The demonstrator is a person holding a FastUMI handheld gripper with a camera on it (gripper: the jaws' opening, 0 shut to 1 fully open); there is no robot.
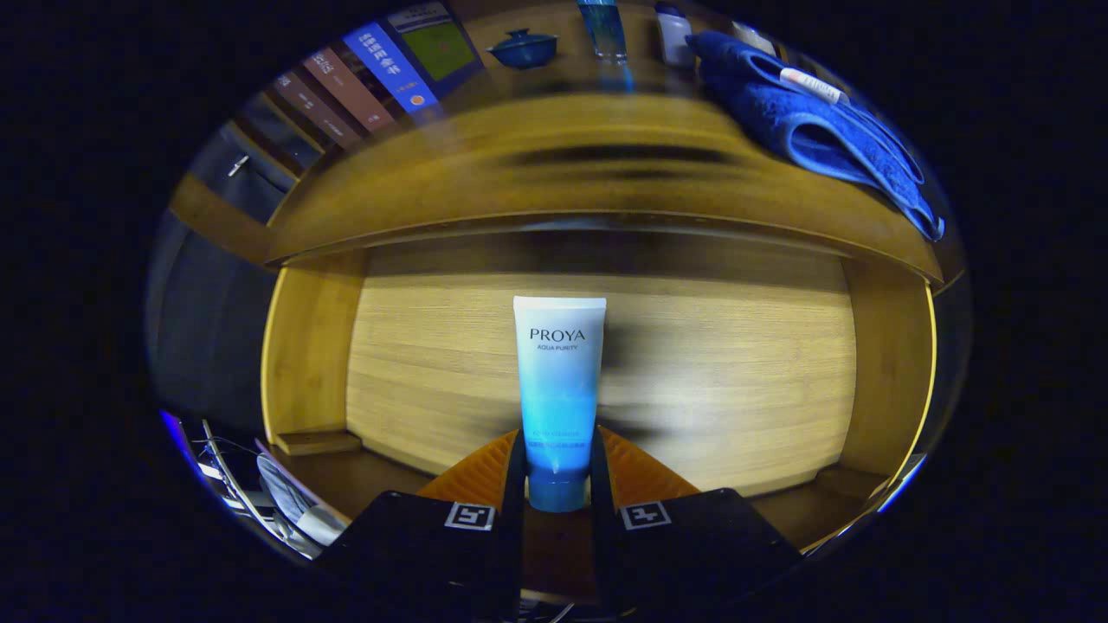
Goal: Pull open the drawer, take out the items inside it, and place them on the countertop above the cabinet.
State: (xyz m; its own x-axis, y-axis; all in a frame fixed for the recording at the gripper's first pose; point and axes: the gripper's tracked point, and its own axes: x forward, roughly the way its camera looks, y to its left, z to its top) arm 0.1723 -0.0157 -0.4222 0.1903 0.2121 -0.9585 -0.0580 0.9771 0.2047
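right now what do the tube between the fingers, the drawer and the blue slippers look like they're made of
Tube: looks like soft plastic, satin finish, white fading to blue, faint sheen. The gripper has both fingers pressed on its cap end.
Drawer: wood or a wood-look board, pale straight grain, matte.
Slippers: probably terry or fleece cloth, fuzzy napped surface, no shine.

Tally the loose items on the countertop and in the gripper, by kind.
Tube, with the gripper shut on it, over the open drawer: 1
Slippers on the countertop: 2
Lidded bowl: 1
Bottles: 2
Books: at least 5, count uncertain
Total: at least 11
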